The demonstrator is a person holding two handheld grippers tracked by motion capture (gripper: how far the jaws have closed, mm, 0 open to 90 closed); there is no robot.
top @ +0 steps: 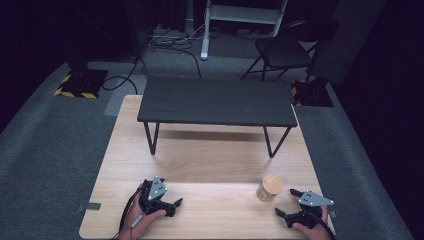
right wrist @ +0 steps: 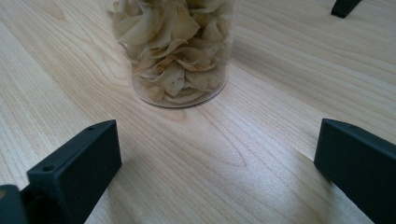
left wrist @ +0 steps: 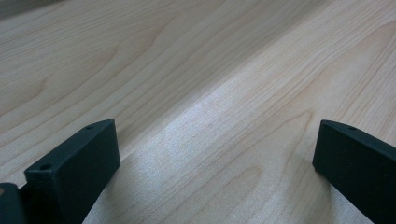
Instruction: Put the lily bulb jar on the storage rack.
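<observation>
The clear cylindrical jar of pale dried flakes with a round wooden lid [top: 270, 188] stands upright at the lower right of the high view, just beside the right gripper [top: 284, 203], whose jaws stand wide apart with nothing between them. The likely step is reaching for it: advancing level so both jaws straddle the jar's middle before closing should keep it from tipping. At lower left the left gripper [top: 177, 202] rests on the light wooden table [top: 210, 150], its jaws likewise apart and empty.
</observation>
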